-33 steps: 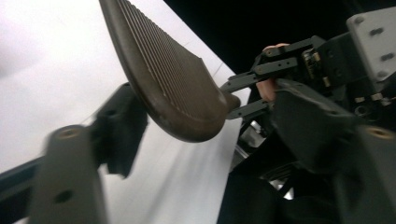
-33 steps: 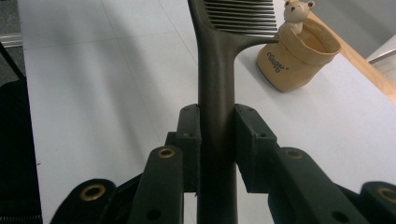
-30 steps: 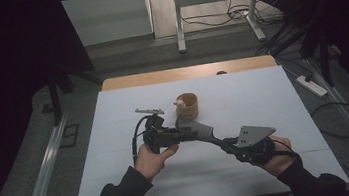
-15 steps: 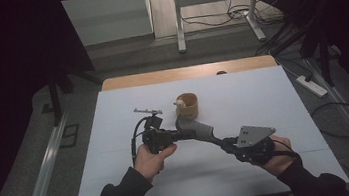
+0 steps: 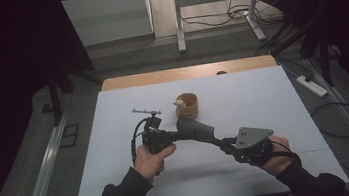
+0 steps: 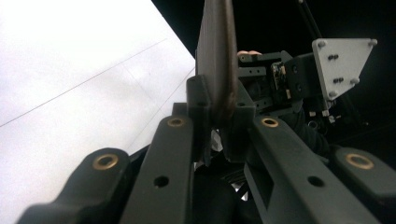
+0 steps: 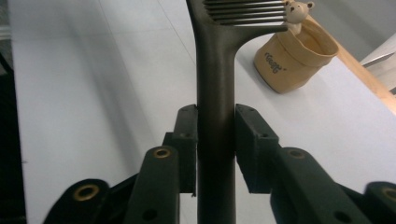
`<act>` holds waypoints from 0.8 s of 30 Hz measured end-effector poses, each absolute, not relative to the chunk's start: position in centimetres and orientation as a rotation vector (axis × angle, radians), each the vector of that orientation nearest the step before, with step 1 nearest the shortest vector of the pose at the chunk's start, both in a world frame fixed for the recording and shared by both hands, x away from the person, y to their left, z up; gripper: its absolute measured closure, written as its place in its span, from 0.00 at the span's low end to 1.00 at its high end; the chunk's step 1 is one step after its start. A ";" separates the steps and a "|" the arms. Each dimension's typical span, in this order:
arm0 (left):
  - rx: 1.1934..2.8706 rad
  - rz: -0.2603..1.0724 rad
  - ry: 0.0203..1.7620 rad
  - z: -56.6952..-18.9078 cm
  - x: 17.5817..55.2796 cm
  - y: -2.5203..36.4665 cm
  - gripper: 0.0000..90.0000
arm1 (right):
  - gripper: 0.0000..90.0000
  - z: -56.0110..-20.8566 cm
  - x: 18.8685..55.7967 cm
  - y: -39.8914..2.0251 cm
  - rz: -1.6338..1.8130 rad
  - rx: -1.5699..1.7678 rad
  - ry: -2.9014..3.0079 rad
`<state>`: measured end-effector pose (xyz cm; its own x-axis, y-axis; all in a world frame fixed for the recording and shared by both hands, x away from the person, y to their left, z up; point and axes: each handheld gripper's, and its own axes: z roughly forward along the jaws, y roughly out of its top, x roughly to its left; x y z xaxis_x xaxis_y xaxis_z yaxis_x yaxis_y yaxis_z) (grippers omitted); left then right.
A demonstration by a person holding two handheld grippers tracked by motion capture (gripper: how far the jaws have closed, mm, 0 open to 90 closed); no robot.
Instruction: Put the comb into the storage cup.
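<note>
Comb (image 5: 195, 128) handover in progress: we are holding the dark comb above the white table (image 5: 263, 97), just in front of the tan cup (image 5: 187, 105). Our left gripper (image 6: 219, 109) has just been closing and is now pinching the comb's toothed end. Our right gripper (image 7: 215, 135) is still clasping the handle, its jaws just starting to ease apart. Remaining, we judge: freeing the right grip and placing the comb, perhaps in the cup.
</note>
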<state>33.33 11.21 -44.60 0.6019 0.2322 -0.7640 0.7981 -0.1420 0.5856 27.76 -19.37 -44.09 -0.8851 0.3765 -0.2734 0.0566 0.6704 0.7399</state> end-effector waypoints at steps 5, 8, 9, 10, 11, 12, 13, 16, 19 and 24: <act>1.705 -0.579 0.857 -44.4 33.2 11.2 0.92 | 0.66 -44.0 27.8 -19.3 1.093 0.363 2.485; 1.715 -0.563 0.849 -44.3 33.2 11.1 0.92 | 0.61 -44.1 27.9 -19.3 1.090 0.380 2.497; 1.721 -0.551 0.848 -44.3 33.1 11.1 0.92 | 0.59 -44.1 27.9 -19.3 1.089 0.382 2.503; 1.724 -0.546 0.846 -44.2 33.1 11.1 0.92 | 0.57 -44.1 28.0 -19.3 1.090 0.384 2.511; 1.723 -0.542 0.843 -44.2 33.1 11.1 0.92 | 0.56 -44.1 28.0 -19.3 1.090 0.386 2.510; 1.723 -0.535 0.841 -44.1 33.0 11.2 0.92 | 0.55 -44.1 28.0 -19.3 1.090 0.390 2.507; 1.724 -0.530 0.838 -44.1 33.0 11.2 0.92 | 0.53 -44.1 28.0 -19.3 1.092 0.395 2.506; 1.725 -0.519 0.834 -44.0 32.9 11.3 0.92 | 0.49 -44.1 28.1 -19.4 1.098 0.425 2.513; 1.731 -0.506 0.833 -43.9 32.8 11.4 0.92 | 0.45 -44.0 28.3 -19.5 1.097 0.465 2.517; 1.746 -0.474 0.833 -43.8 32.8 11.6 0.92 | 0.37 -43.9 28.4 -19.8 1.112 0.509 2.510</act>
